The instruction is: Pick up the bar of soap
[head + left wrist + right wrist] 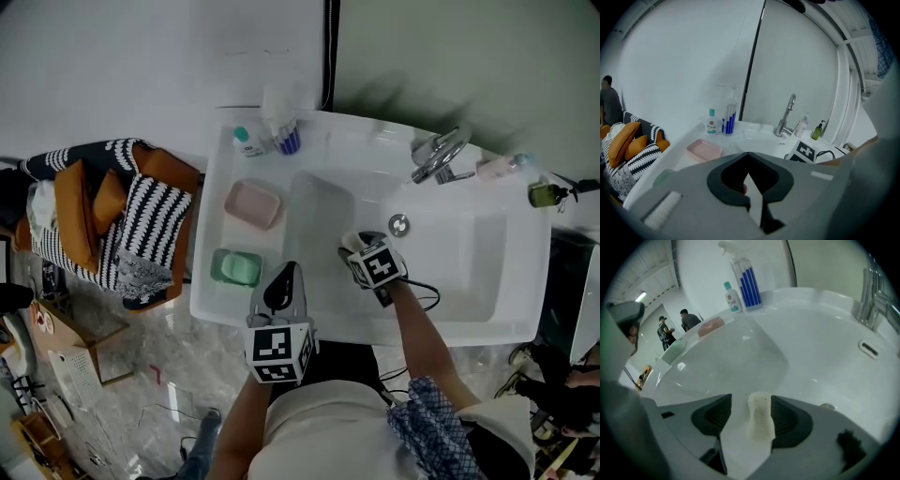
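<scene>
A pale cream bar of soap [761, 420] stands on edge between the jaws of my right gripper [751, 401]. It leans against the right pad, and a gap shows between it and the left pad [715, 413], so the jaws are open. In the head view my right gripper [361, 246] points down into the white sink [469, 253] and hides the soap. My left gripper [284, 281] hovers over the sink's front rim, its dark jaws shut to a point with nothing in them; the left gripper [749, 157] shows the same in its own view.
A pink dish [252, 203] and a green dish [236, 267] sit on the sink's left ledge. A small bottle [247, 141] and a spray bottle [284, 131] stand at the back left, the faucet [439, 156] at the back right, the drain [399, 224] near my right gripper. A chair with cushions [112, 216] stands to the left.
</scene>
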### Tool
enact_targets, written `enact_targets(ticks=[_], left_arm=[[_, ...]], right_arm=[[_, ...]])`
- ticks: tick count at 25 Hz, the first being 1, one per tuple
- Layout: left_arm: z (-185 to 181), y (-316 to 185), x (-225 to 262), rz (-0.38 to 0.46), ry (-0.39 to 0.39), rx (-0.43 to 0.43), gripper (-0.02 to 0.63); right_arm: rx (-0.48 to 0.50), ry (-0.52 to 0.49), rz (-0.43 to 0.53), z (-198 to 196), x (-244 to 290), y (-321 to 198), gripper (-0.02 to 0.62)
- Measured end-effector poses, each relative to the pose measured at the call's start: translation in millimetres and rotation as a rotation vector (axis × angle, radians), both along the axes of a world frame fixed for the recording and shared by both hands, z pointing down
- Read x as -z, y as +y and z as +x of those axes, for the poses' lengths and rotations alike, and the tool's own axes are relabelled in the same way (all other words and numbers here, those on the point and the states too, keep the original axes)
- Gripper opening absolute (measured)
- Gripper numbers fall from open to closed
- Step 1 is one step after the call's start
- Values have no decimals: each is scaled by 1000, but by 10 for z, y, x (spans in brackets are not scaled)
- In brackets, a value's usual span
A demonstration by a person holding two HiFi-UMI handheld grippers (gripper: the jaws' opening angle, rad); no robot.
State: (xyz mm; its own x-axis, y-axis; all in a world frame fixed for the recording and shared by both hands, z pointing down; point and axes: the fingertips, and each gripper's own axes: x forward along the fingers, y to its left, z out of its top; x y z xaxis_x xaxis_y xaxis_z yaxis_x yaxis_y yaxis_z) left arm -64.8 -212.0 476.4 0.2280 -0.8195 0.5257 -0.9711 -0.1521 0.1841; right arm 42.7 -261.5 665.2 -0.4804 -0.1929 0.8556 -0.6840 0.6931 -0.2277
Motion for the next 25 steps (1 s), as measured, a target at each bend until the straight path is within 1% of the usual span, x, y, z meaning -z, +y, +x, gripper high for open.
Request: enact_targets(ticks=[3, 7, 9, 11, 13, 14, 16, 18, 21, 25], left_arm=[[-1, 24, 14, 3, 10, 1, 6], [-68, 78, 28, 8, 17, 19, 6], [-139, 112, 31, 11, 26, 49, 6], [-219, 127, 43, 21, 37, 92, 6], [-333, 137, 57, 29, 37, 125, 6], [-399, 152, 64, 31, 35, 137, 6], [-517, 215, 75, 34, 38, 168, 6], [-666, 269, 103, 47, 41, 210, 6], [-1029, 385, 165, 65, 21, 296, 6], [-1428, 626, 141, 57, 14, 426, 6]], right_arm=[[7, -25, 64, -45, 220, -42, 255], [-28, -116, 140, -179, 620, -146, 255], [-9, -160, 188, -305, 869, -193, 255], [26, -245, 210, -480, 1140, -228, 255], [40, -370, 195, -700, 1407, -227, 255], [48, -417, 188, -812, 1520, -204, 255], [104, -449, 187, -1020, 1677, -93, 255], [196, -450, 189, -1247, 1778, 48, 255], [317, -473, 168, -1683, 1862, 285, 255], [457, -443, 121, -2085, 1784, 599, 255]])
